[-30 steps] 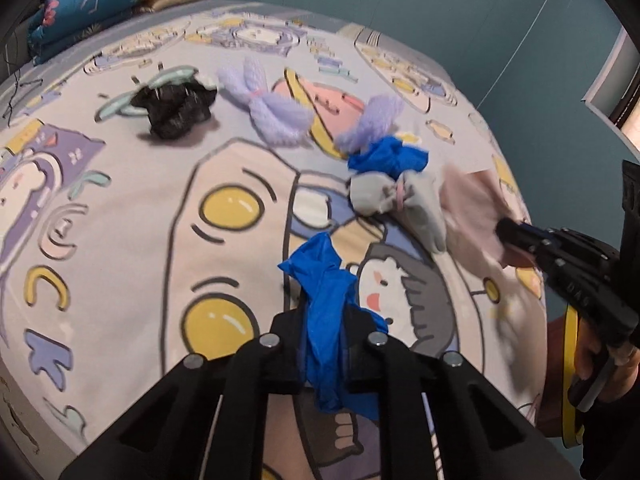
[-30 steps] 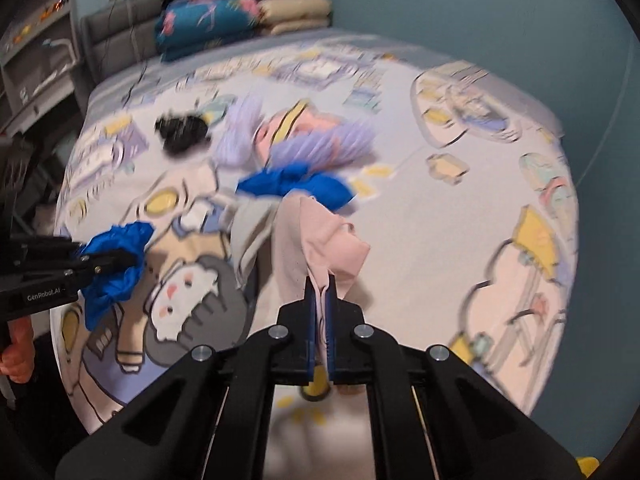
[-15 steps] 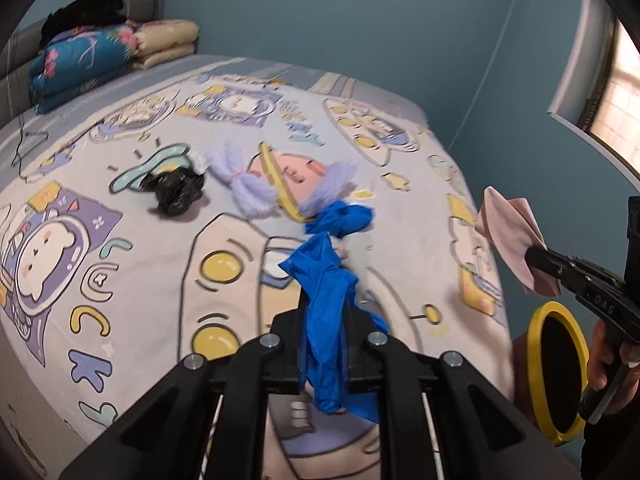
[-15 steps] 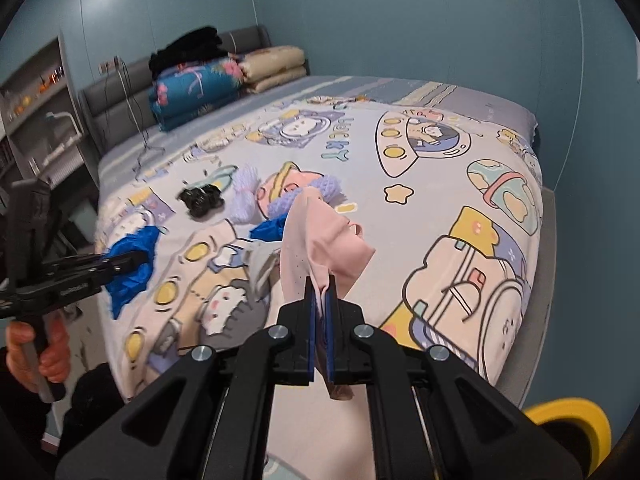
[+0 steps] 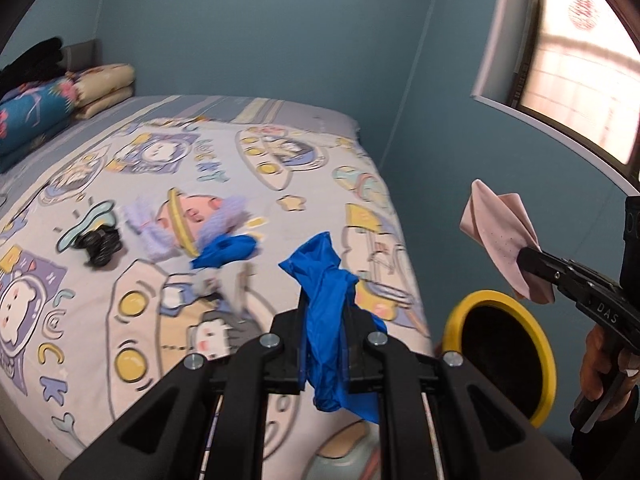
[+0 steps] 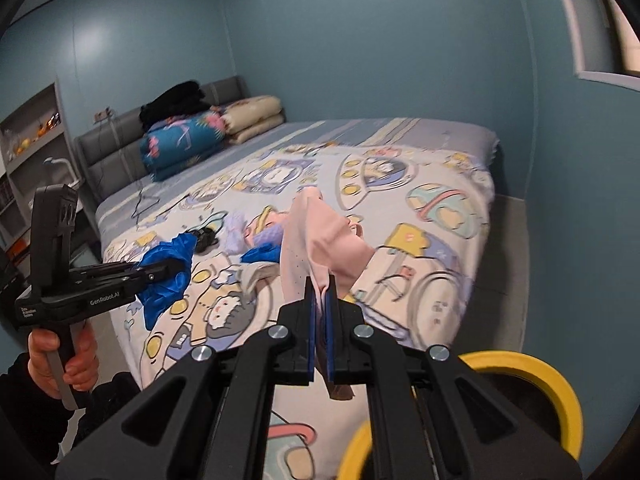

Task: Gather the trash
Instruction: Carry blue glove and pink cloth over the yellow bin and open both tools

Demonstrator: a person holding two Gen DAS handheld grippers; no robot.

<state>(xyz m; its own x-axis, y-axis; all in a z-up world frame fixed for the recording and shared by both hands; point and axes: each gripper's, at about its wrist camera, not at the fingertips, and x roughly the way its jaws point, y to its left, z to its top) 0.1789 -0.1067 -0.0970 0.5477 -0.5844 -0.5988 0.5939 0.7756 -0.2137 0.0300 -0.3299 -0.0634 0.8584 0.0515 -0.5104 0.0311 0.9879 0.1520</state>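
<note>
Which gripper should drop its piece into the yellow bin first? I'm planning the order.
Right, probably. The right gripper, shut on the pink cloth, hangs nearly over the yellow-rimmed bin; the left gripper, holding the blue piece, sits beside it.

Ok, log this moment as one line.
left gripper: shut on blue bag | right gripper: shut on pink cloth | both beside yellow bin | not dropped

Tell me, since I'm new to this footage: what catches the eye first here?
The left gripper pinches a bright blue cloth above the cartoon-print bed. The right gripper clamps a pale pink cloth, just above a yellow-rimmed bin beside the bed.
</note>
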